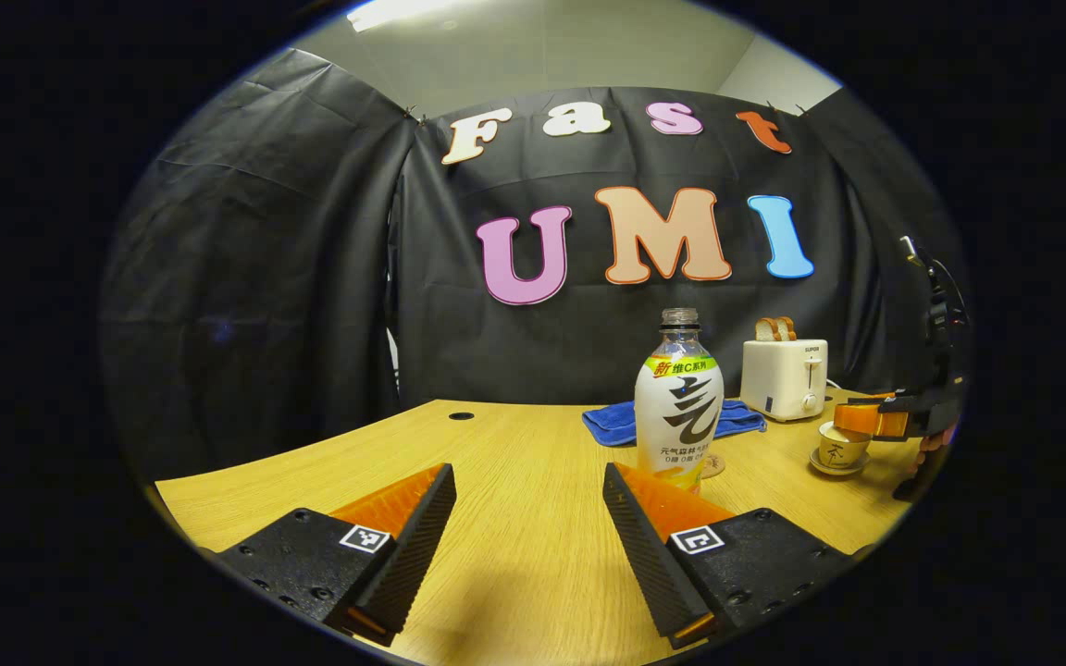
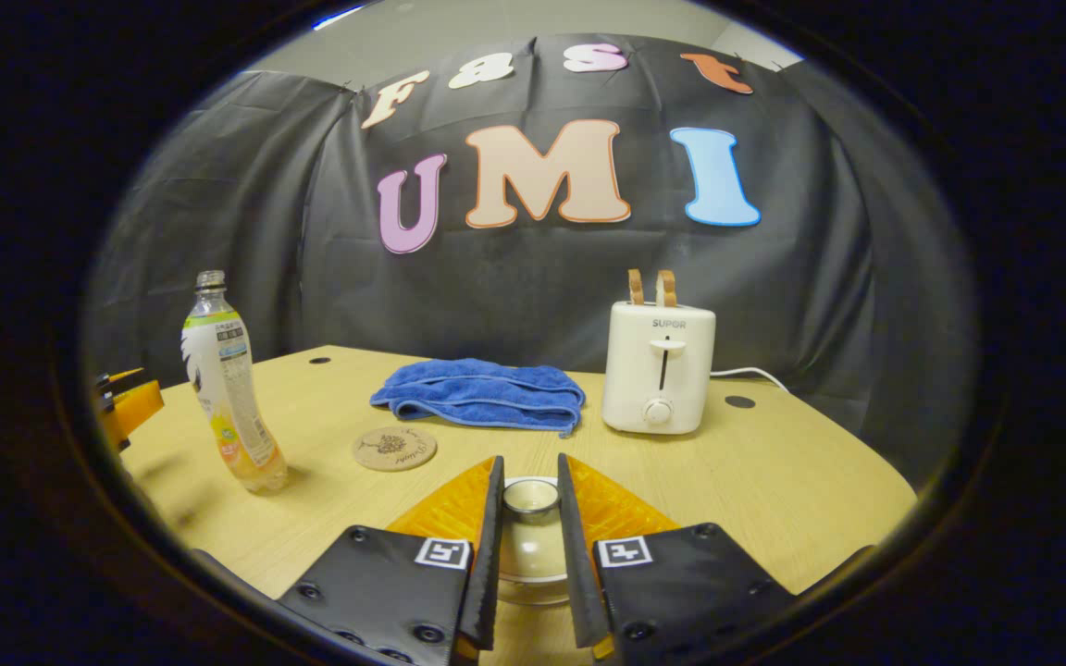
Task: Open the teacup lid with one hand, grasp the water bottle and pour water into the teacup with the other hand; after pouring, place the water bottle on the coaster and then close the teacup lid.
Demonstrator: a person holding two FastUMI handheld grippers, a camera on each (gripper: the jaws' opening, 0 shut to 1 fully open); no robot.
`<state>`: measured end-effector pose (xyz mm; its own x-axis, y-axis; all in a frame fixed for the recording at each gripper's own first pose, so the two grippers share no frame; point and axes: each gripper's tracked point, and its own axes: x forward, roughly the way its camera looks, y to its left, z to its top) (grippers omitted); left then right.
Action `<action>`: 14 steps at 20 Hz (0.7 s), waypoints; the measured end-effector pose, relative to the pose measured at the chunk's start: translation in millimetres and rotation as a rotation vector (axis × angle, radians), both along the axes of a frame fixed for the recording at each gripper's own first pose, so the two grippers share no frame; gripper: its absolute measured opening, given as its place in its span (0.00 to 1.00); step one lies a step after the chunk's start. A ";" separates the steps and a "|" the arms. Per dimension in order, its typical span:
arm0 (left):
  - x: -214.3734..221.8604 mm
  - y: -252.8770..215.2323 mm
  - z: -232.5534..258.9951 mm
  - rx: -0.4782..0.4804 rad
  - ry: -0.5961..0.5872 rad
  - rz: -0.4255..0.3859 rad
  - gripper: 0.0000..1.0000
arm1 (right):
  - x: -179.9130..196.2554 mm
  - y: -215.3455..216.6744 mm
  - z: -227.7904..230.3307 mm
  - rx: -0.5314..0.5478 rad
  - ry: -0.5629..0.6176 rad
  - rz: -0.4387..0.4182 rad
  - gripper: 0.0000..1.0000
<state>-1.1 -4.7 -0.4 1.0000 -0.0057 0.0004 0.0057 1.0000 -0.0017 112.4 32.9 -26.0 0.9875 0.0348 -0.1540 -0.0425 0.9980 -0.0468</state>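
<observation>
The uncapped water bottle (image 1: pixel 678 407) stands upright on the table, just beyond and right of my open left gripper (image 1: pixel 526 474), which holds nothing. A round cork coaster (image 1: pixel 712 465) lies right behind the bottle, bare. Far right, the teacup (image 1: pixel 840 450) sits on its saucer with the right gripper (image 1: pixel 866 418) at its top. In the right gripper view, my right gripper (image 2: pixel 530 467) is closed on the knob of the teacup lid (image 2: pixel 530 497), with the teacup (image 2: pixel 530 564) below. There the bottle (image 2: pixel 232 398) stands left of the coaster (image 2: pixel 394 448), and the left gripper (image 2: pixel 126 407) is at the left edge.
A folded blue towel (image 2: pixel 482 393) lies at the back of the wooden table (image 2: pixel 774 481). To its right stands a white toaster (image 2: pixel 660 370) with bread in its slots, its cable trailing right. The black cloth wall closes off the back.
</observation>
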 end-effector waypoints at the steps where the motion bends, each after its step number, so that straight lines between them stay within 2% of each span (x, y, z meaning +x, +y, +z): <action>1: -0.9 0.0 -0.3 0.000 0.000 0.000 0.94 | 0.1 -1.0 0.3 0.003 -0.002 -0.003 0.36; 6: -0.9 -0.9 -0.2 0.000 0.000 -0.002 0.94 | -8.6 -5.5 14.8 0.052 -0.088 -0.006 0.35; 9: -0.8 -1.7 -0.6 -0.001 0.000 -0.006 0.94 | -19.0 -4.7 16.2 0.044 -0.107 0.002 0.35; 14: 0.6 -11.5 -0.4 -0.001 -0.002 -0.050 0.94 | -42.5 -11.8 24.2 0.054 -0.149 -0.006 0.35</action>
